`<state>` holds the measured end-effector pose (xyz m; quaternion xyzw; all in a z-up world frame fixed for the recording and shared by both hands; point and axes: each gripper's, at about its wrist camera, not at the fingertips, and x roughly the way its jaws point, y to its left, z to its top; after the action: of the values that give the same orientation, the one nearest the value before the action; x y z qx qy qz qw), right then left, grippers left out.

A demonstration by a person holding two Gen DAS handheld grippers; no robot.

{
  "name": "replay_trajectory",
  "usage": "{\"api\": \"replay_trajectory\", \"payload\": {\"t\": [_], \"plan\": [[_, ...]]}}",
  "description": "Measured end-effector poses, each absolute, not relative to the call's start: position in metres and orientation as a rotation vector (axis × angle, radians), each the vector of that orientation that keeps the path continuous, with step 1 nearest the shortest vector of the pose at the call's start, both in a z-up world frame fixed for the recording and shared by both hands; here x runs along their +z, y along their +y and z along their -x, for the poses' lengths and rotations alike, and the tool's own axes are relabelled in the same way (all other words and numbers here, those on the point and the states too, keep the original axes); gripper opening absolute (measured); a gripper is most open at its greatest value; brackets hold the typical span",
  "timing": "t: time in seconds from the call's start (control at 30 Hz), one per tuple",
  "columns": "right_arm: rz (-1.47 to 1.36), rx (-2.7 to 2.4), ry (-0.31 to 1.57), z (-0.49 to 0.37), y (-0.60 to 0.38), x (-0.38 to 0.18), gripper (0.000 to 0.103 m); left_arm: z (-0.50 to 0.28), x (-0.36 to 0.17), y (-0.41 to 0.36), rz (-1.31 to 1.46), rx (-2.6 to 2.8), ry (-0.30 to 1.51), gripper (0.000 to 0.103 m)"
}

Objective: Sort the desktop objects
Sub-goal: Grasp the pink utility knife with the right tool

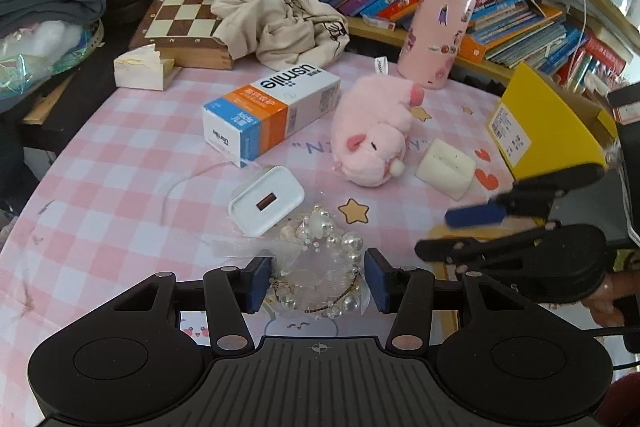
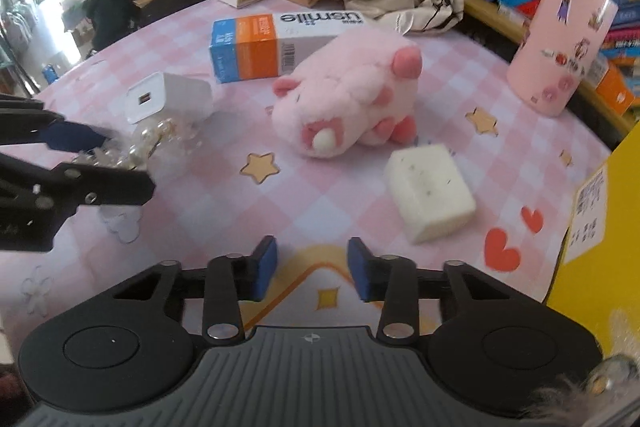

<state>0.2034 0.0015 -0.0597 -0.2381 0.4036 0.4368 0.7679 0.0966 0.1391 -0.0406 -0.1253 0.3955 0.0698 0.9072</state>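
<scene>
Pearl beads in a clear wrapper, the pearl hairpiece, sit between the blue pads of the left gripper in the left wrist view; the jaws straddle it with a sliver of daylight on each side, so I read them as released around it, lined up to close. White charger lies touching the hairpiece on the far side, its thin cable looping left, so a grasp has little room there. Beyond stand the toothpaste box, the pink plush pig and the cream sponge block, all loose on the pink checked cloth. To the right the right gripper hovers low before the yellow box, which looks like the likely bin

From the right wrist view, the right gripper is spread open over bare cloth, holding nothing. The sponge block is just ahead to its right, the pig further on, the yellow box walling the right edge. Open room lies straight ahead; the left gripper crowds the hairpiece and charger at left
</scene>
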Motion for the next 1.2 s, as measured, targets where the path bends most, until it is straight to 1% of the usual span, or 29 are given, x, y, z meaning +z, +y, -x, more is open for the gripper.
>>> {"api": "replay_trajectory", "payload": {"t": [0.1,0.13,0.17,0.27,0.43,0.67,0.83,0.97,1.0,1.03,1.07,1.1,1.17,1.2], "plan": [[0.505,0.953,0.891,-0.200,-0.002,-0.060,0.035,-0.097,-0.039,0.138,0.256,0.132,0.812,0.048],[0.507,0.948,0.890,-0.200,-0.002,-0.059,0.037,-0.097,-0.039,0.138,0.254,0.130,0.811,0.048],[0.509,0.943,0.890,-0.199,-0.002,-0.059,0.043,-0.097,-0.039,0.137,0.253,0.129,0.810,0.048],[0.506,0.935,0.882,-0.197,-0.007,-0.055,0.049,-0.096,-0.037,0.138,0.255,0.135,0.802,0.048],[0.466,0.922,0.894,-0.195,-0.022,-0.050,0.051,-0.094,-0.035,0.138,0.269,0.110,0.799,0.048],[0.421,0.882,0.912,-0.191,-0.040,-0.045,0.053,-0.093,-0.026,0.117,0.235,0.012,0.767,0.048],[0.418,0.857,0.923,-0.183,-0.053,-0.045,0.055,-0.087,-0.012,0.110,0.238,-0.035,0.683,0.048],[0.423,0.829,0.927,-0.185,-0.053,-0.048,0.060,-0.082,0.001,0.109,0.251,-0.043,0.598,0.047],[0.424,0.822,0.928,-0.185,-0.053,-0.049,0.061,-0.080,0.003,0.110,0.256,-0.044,0.579,0.044],[0.425,0.815,0.929,-0.185,-0.053,-0.050,0.065,-0.080,0.006,0.110,0.260,-0.047,0.566,0.041],[0.426,0.808,0.930,-0.186,-0.052,-0.050,0.073,-0.079,0.008,0.110,0.262,-0.048,0.549,0.040],[0.427,0.801,0.931,-0.186,-0.052,-0.051,0.078,-0.077,0.010,0.110,0.264,-0.050,0.532,0.028],[0.430,0.787,0.933,-0.187,-0.052,-0.053,0.083,-0.076,0.014,0.109,0.258,-0.062,0.511,0.024],[0.431,0.780,0.934,-0.187,-0.052,-0.053,0.084,-0.076,0.015,0.108,0.253,-0.066,0.503,0.019]]}}
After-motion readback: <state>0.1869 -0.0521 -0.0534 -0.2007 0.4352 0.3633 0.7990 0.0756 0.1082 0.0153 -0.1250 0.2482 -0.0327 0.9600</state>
